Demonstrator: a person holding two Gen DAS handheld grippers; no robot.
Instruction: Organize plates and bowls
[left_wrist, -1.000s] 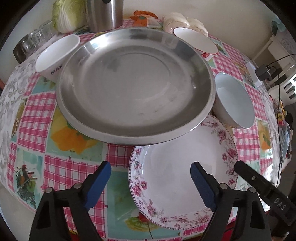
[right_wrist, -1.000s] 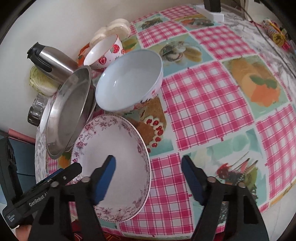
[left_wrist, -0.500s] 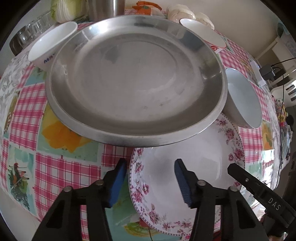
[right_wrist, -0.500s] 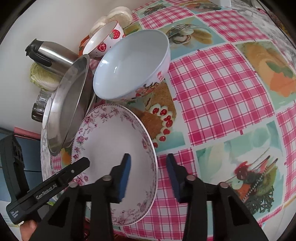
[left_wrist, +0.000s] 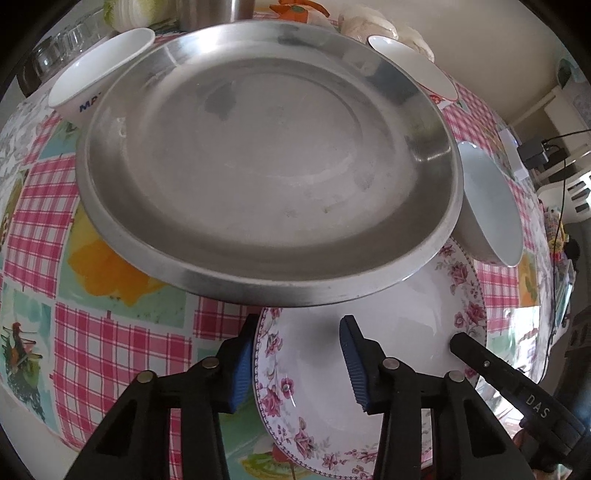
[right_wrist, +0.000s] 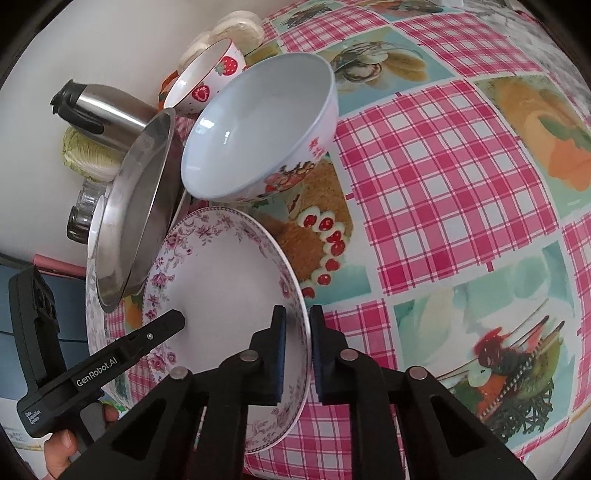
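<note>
A floral-rimmed white plate (left_wrist: 406, 325) (right_wrist: 229, 288) lies near the table's front edge. Its far side sits under a large steel plate (left_wrist: 266, 158) (right_wrist: 136, 206). My right gripper (right_wrist: 298, 350) is shut on the floral plate's right rim, one pad inside and one outside. My left gripper (left_wrist: 297, 363) straddles the opposite rim with its jaws closing; the inner pad is still clear of the rim. A pale blue-white bowl (left_wrist: 491, 206) (right_wrist: 258, 129) stands to the right of the steel plate. A strawberry bowl (left_wrist: 413, 66) (right_wrist: 207, 77) and a white lettered bowl (left_wrist: 99, 70) stand behind.
A steel flask (right_wrist: 107, 110), a cabbage (right_wrist: 85, 158), a glass jar (right_wrist: 83, 210) and pale buns (right_wrist: 236, 26) line the wall side. The pink checked tablecloth (right_wrist: 424, 177) spreads to the right of the dishes. A hand (right_wrist: 55, 450) holds the left gripper.
Both grippers narrowed their jaws over the floral plate's rims. The right one closed onto the right rim. The left one sank closer to the plate.
</note>
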